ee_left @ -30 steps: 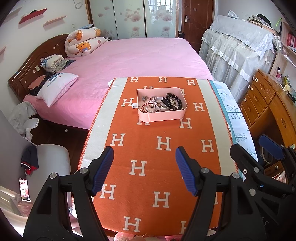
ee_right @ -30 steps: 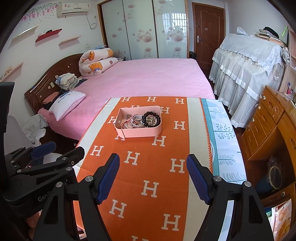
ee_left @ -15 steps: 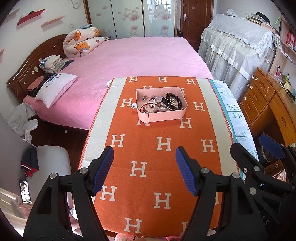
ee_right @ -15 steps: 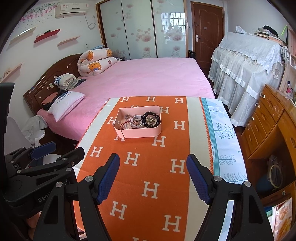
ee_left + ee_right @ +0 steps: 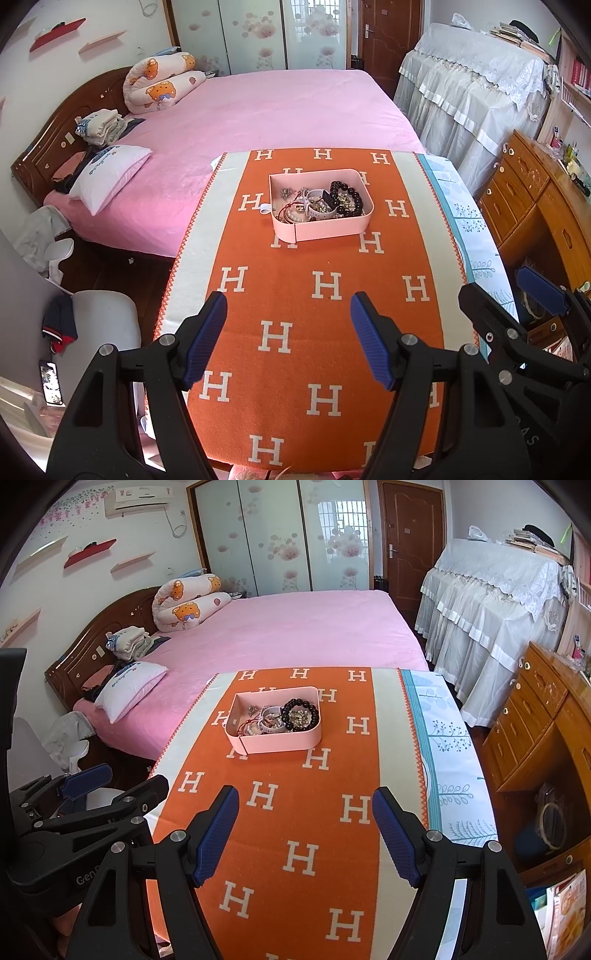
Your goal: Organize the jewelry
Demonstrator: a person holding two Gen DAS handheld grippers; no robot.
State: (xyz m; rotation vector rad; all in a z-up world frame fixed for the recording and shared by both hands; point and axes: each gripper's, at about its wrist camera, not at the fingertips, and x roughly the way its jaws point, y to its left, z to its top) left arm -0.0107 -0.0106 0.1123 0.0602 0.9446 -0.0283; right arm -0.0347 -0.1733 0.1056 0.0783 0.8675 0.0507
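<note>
The pink tray (image 5: 325, 230) of jewelry (image 5: 321, 201) sits well ahead of the left claw (image 5: 288, 338) and right claw (image 5: 306, 836). Both claws are wide apart, holding nothing.

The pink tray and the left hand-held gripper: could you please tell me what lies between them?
Only bare orange H-patterned cloth lies between the left hand-held gripper and the pink tray; the left wrist view shows it.
</note>
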